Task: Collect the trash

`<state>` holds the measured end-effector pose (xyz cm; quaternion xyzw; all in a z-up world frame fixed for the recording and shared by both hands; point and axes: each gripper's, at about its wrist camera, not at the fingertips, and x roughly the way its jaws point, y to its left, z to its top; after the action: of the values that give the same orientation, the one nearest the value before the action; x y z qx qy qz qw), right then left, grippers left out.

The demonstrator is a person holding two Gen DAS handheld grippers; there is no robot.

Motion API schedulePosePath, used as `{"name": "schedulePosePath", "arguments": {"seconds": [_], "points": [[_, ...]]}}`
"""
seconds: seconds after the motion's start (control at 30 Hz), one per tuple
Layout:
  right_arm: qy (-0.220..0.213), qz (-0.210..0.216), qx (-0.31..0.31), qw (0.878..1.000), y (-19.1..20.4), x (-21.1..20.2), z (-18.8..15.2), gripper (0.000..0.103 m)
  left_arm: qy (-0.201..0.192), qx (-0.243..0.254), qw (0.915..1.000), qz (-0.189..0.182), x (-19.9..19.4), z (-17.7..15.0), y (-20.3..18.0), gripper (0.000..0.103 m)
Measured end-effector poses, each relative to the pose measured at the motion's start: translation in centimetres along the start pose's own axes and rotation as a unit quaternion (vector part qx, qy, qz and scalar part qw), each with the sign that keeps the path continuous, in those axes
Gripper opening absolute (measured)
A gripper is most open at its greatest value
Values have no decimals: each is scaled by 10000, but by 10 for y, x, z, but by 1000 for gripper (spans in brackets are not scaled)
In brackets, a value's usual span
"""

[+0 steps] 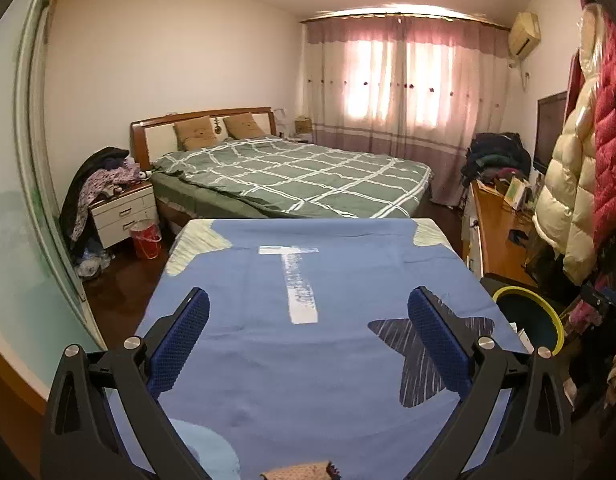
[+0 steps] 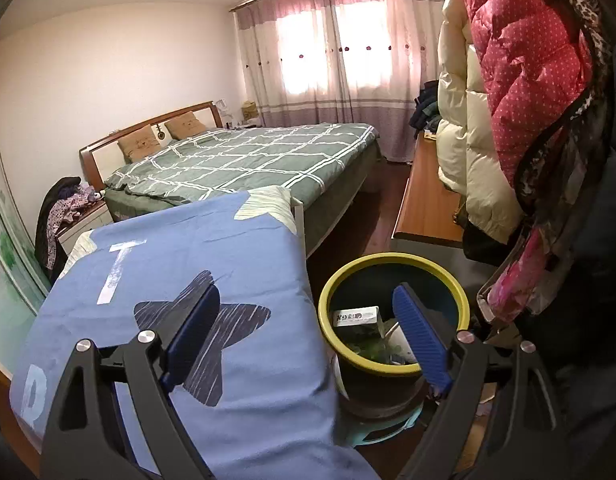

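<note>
A dark trash bin (image 2: 387, 258) with a yellow-green rim stands right of the table, on a stool. Inside it lie a white labelled box (image 2: 355, 318) and some greenish scraps. My right gripper (image 2: 307, 287) is open and empty, with one finger over the table and the other over the bin's mouth. The left wrist view shows the bin (image 1: 511, 290) at the right. My left gripper (image 1: 308, 292) is wide open above the blue-clothed table (image 1: 308, 380), with nothing between its fingers. A beige speckled scrap (image 1: 300, 472) shows at the bottom edge, below the gripper.
The table's blue cloth (image 2: 168, 264) carries a dark star and a white T. Beyond it stands a green checked bed (image 1: 300, 176). A nightstand (image 1: 124, 212) and a red bucket (image 1: 146, 238) are on the left. A wooden desk (image 2: 427, 200) and hanging padded jackets (image 2: 527, 80) crowd the right.
</note>
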<state>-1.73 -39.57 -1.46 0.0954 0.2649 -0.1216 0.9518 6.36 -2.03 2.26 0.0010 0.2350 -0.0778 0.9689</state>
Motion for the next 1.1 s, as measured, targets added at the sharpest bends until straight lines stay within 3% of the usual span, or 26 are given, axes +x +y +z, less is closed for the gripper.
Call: {"name": "schedulePosePath", "arguments": {"seconds": [0.47, 1.1], "points": [[-167, -62, 17, 9998, 2, -24, -2, 84, -35, -35, 10000, 50, -13, -15, 3, 98], [-148, -23, -59, 9999, 8, -23, -3, 85, 22, -16, 9999, 113, -14, -20, -6, 98]]}}
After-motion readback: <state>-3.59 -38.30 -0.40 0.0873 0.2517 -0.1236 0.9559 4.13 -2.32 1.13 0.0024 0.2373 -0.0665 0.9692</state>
